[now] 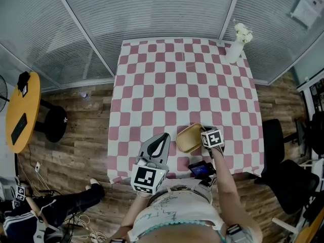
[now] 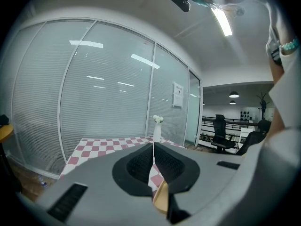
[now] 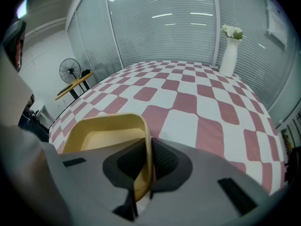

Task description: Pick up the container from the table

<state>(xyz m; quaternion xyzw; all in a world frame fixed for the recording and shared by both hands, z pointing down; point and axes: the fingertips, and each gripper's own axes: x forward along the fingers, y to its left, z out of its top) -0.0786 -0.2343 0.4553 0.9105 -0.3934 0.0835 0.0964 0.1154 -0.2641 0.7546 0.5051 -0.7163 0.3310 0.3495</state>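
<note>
Glass walls ringed the checked table [image 1: 152,75], where the yellow container [image 1: 188,137] sat by the near edge. The right gripper [image 3: 147,149] pinched its right-hand wall, the tray's body lying to that gripper's left. The left gripper [image 1: 161,142] hovered just beside, jaws pressed together on nothing

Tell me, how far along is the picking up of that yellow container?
Grasp done: the right gripper has its jaws shut on one wall of the yellow container. The lift is left: the container is low at the near edge of the checked table, and I cannot tell whether it has cleared it. The left gripper is shut, empty.
</note>
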